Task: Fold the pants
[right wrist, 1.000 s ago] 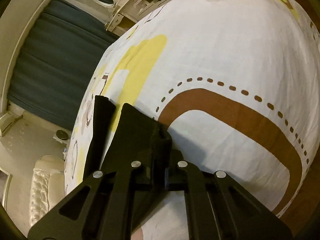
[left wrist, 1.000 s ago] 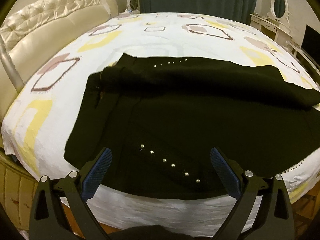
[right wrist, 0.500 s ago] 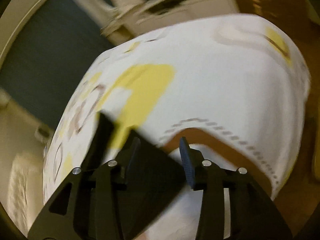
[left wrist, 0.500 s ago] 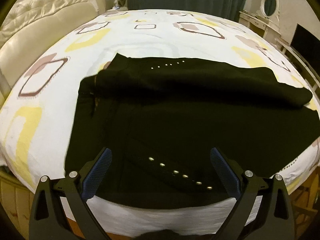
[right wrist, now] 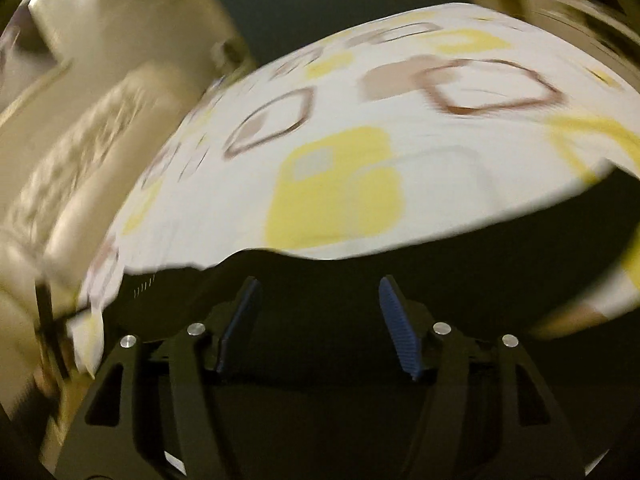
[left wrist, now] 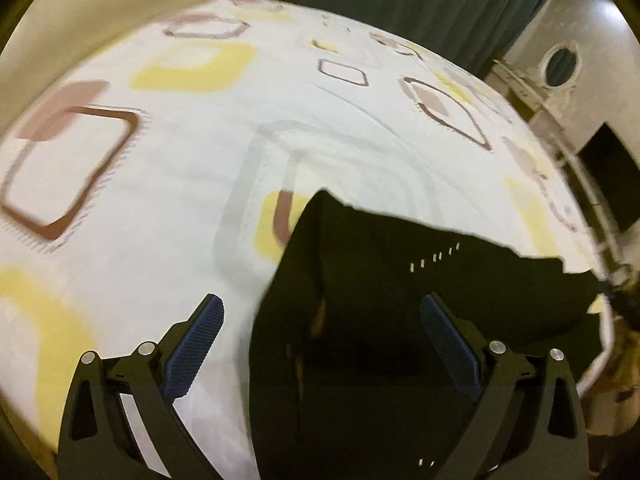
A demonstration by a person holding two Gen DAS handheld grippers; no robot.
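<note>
Left wrist view: left gripper (left wrist: 322, 316) has its fingers spread wide, nothing between them. Blue ribbed pads (left wrist: 195, 346) face inward. The gripper hovers over the near left part of the black pants (left wrist: 400, 320); the left finger is above bare sheet, the right finger above dark fabric. Contact with the cloth cannot be judged.

The pants lie on the bed (left wrist: 160, 184), on a white sheet printed with yellow and brown rounded squares. The garment occupies the near right part of the mattress, one layer overlapping another, with the far edge running off to the right. A short row of small metal studs (left wrist: 436, 257) shows on the upper layer; a couple more are visible near the bottom edge of the frame.

Background: a cream headboard (left wrist: 100, 8) far left, a dark green curtain (left wrist: 420, 0) at the far side, a white dresser with an oval mirror (left wrist: 562, 63) far right.

Right wrist view: heavily motion-blurred. Right gripper (right wrist: 316, 312) is also spread apart, holding nothing. Dark fabric fills the near field beneath and beyond its fingers, with patterned sheet farther off.
</note>
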